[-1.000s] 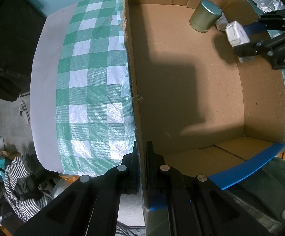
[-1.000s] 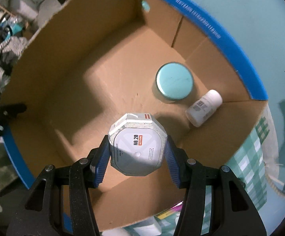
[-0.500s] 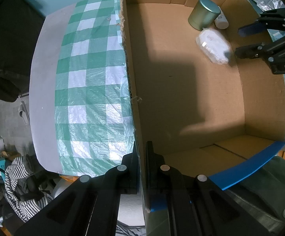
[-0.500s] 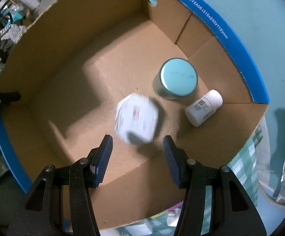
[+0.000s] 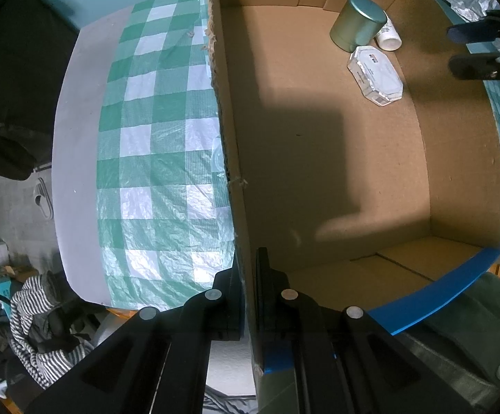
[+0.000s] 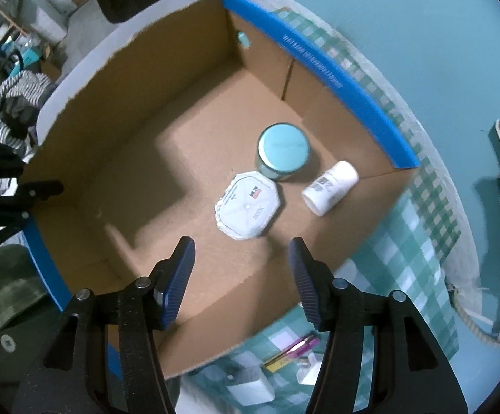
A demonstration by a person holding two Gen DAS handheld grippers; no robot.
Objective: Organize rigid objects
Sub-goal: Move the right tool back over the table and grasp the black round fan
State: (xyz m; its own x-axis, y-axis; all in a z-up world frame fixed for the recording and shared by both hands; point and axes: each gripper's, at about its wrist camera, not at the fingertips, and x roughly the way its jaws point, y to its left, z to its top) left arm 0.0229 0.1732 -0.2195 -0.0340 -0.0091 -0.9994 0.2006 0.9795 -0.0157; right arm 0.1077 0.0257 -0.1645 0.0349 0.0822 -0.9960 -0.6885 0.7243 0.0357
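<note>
The right gripper (image 6: 241, 264), jaws just opening and empty, should lift clear of the octagonal white case (image 6: 246, 205); the left gripper (image 5: 248, 296), clenched on the cardboard box (image 5: 232, 158) wall, steadies it.

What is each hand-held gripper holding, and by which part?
The left hand-held gripper clamps the cardboard box by its side wall. The right hand-held gripper holds nothing.

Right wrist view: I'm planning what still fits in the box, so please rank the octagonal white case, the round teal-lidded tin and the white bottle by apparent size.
1. Octagonal white case, lying flat.
2. Round teal-lidded tin, upright; its top sits nearer the camera, so its lead over the bottle is unsure.
3. White bottle, lying on its side.
</note>
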